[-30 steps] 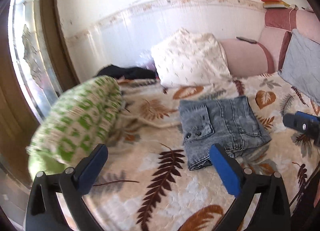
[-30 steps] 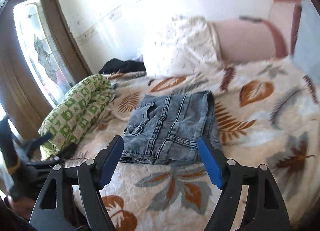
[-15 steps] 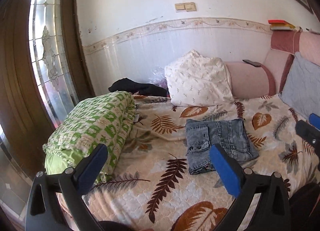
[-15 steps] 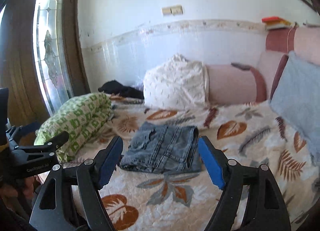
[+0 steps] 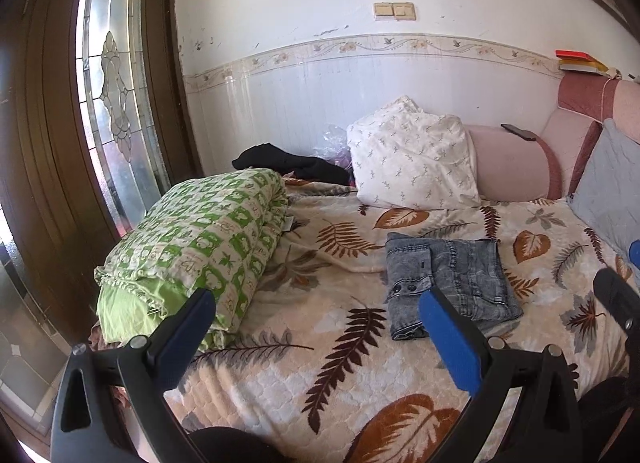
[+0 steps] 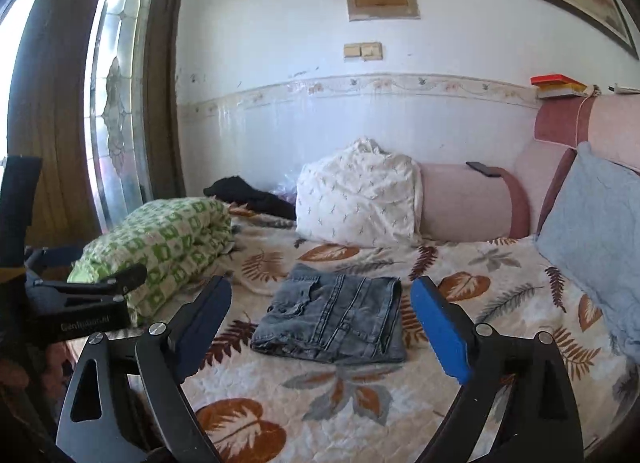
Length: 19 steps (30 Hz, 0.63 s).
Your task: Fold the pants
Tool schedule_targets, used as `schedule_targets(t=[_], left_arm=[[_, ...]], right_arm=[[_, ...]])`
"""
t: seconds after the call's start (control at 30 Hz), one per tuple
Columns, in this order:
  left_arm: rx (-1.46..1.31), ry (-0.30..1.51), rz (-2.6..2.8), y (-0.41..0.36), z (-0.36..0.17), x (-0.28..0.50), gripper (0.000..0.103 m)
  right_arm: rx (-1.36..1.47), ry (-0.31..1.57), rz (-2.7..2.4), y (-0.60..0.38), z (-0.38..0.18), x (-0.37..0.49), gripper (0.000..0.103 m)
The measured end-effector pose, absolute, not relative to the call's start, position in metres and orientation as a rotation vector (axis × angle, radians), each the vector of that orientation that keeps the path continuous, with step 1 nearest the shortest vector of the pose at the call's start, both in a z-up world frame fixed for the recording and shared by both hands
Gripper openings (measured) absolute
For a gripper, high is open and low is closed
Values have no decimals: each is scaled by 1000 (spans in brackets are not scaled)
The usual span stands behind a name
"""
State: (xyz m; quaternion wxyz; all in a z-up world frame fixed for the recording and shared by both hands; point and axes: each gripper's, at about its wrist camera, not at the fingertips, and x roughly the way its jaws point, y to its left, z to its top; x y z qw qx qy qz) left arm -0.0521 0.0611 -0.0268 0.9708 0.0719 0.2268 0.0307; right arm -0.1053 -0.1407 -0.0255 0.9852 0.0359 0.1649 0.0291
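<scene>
Jeans (image 5: 448, 283) are lying folded into a compact bundle on the leaf-print bedspread (image 5: 312, 327), beside a green quilt (image 5: 200, 247). Left claw (image 5: 316, 335) and right claw (image 6: 320, 327) are hovering wide and empty; folding appears complete, leaving only withdrawal.

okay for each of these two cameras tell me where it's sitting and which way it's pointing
Left wrist: on the left claw, open, facing across the bed toward the wall; the right claw's tip shows at right.
Right wrist: on the right claw, open, facing the same wall; the left claw shows at left.
Shared: folded jeans, green quilt, white pillow.
</scene>
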Motion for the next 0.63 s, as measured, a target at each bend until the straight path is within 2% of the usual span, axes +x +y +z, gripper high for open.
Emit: schedule_targets(t=[0.63], left_arm=[[88,505,81,84,-42,-33,103]], right_arm=[[37,428,111,-117,-52,-82,92]])
